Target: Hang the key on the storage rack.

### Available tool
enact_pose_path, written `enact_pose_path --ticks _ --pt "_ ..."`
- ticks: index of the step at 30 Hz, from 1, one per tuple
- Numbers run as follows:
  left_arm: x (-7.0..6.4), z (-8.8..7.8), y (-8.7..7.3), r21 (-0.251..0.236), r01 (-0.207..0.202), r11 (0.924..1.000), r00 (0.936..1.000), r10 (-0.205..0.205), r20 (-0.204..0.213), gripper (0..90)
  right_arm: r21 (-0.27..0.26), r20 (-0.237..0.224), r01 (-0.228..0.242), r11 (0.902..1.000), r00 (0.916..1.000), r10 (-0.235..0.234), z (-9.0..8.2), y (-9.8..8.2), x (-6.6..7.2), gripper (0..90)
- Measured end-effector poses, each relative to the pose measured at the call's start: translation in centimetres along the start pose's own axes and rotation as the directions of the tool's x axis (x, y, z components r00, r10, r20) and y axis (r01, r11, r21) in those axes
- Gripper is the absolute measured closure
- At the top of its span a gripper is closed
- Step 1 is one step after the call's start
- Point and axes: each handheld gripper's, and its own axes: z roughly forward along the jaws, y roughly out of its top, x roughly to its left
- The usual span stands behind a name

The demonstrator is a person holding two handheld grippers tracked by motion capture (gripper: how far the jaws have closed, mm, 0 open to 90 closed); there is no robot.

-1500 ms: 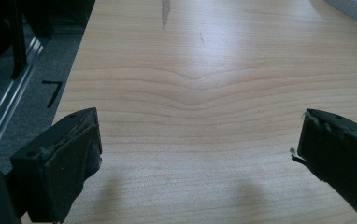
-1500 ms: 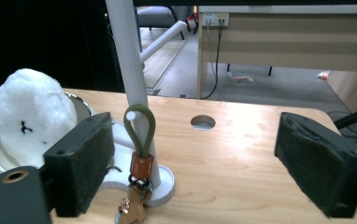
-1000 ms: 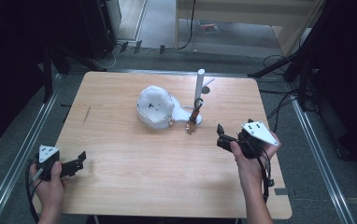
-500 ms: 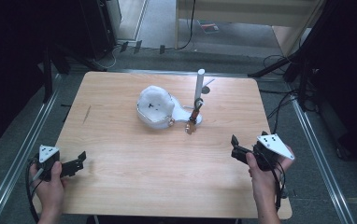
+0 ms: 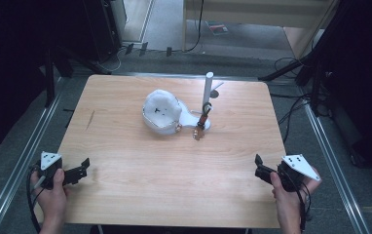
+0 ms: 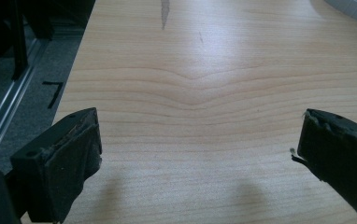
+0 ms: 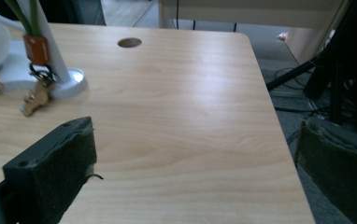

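The left gripper (image 5: 79,171) rested at the near left corner of the desk (image 5: 125,204) with its jaws spread wide and nothing between them; the right gripper (image 5: 262,173), at the near right edge, was likewise released and empty. Well ahead of both, and to the left of the right gripper, stood a white stand (image 5: 207,92), an upright post on a flat round foot, with a small brass-coloured charm (image 7: 35,99) hanging from an orange collar (image 7: 36,48) low on the post. The charm looked light, hard and free to swing, so it would probably be best pinched across its flat body just below the ring, with the other gripper steadying the post, which could tip easily. Just beyond the charm, touching the stand's foot, sat a rounded white form (image 5: 161,113), possibly soft fabric, though the high view was too coarse to be sure. It crowded any approach from the left gripper; the right gripper's path over the desk was unobstructed.
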Motion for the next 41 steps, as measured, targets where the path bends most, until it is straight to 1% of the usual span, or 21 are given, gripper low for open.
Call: enact_pose_path --ticks 3,6,10,11,16,22,24,28,32,34,35,38,39,41 --pt "0.0 0.0 0.0 0.0 0.0 1.0 1.0 0.0 0.0 0.3 0.015 0.01 0.001 0.9999 1.0 -0.001 -0.3 -0.8 -0.8 0.0" --pt "0.0 0.0 0.0 0.0 -0.001 1.0 1.0 0.001 -0.001 0.3 0.03 0.015 -0.014 0.9994 0.9998 0.014 -0.7 -1.7 -1.7 0.0" --pt "0.0 0.0 0.0 -0.001 0.001 1.0 1.0 -0.001 -0.001 0.3 0.041 0.005 -0.037 0.9985 0.9993 0.037 -1.0 -2.9 -2.6 0.0" --pt "0.0 0.0 0.0 -0.002 0.004 1.0 1.0 -0.004 0.0 0.3 0.043 0.004 -0.033 0.9985 0.9995 0.032 -1.1 -3.2 -2.8 0.0" --pt "0.0 0.0 0.0 0.0 0.003 1.0 1.0 -0.003 0.0 0.3 0.057 0.017 -0.049 0.9972 0.9987 0.048 -1.7 -4.4 -3.9 0.0" --pt "0.0 0.0 0.0 -0.002 0.012 0.9999 0.9999 -0.012 -0.005 0.2 0.052 0.027 -0.081 0.9954 0.9965 0.079 -2.2 -5.4 -5.0 0.0" --pt "0.1 0.0 0.0 -0.005 0.017 0.9999 0.9998 -0.017 -0.007 0.3 0.051 0.026 -0.101 0.9936 0.9947 0.1 -2.4 -5.7 -5.4 0.0" --pt "0.1 0.0 0.0 -0.008 0.018 0.9998 0.9998 -0.018 -0.008 0.2 0.051 0.039 -0.116 0.9919 0.9927 0.114 -2.3 -6.3 -6.2 0.0" --pt "0.1 0.0 0.0 -0.005 0.019 0.9998 0.9998 -0.019 -0.009 0.2 0.046 0.03 -0.155 0.9869 0.9877 0.154 -2.4 -6.5 -6.6 0.0" --pt "0.1 0.0 0.0 -0.006 0.018 0.9998 0.9998 -0.018 -0.009 0.3 0.042 0.026 -0.154 0.9872 0.9879 0.153 -2.4 -6.5 -6.7 0.0" --pt "0.1 0.0 0.0 -0.006 0.019 0.9998 0.9998 -0.019 -0.01 0.2 0.044 0.032 -0.161 0.986 0.9867 0.159 -2.5 -6.6 -6.7 0.0" --pt "0.1 0.0 0.0 -0.011 0.021 0.9997 0.9998 -0.021 -0.007 0.2 0.041 0.025 -0.175 0.9837 0.9844 0.174 -2.6 -6.6 -6.8 0.0" --pt "0.1 0.0 0.0 -0.017 0.023 0.9996 0.9997 -0.023 -0.004 0.2 0.04 0.026 -0.172 0.9843 0.9849 0.171 -2.6 -6.7 -6.9 0.0" --pt "0.1 0.0 0.1 -0.014 0.018 0.9998 0.9998 -0.018 -0.004 0.2 0.037 0.025 -0.174 0.984 0.9846 0.173 -2.6 -6.7 -6.9 0.0"
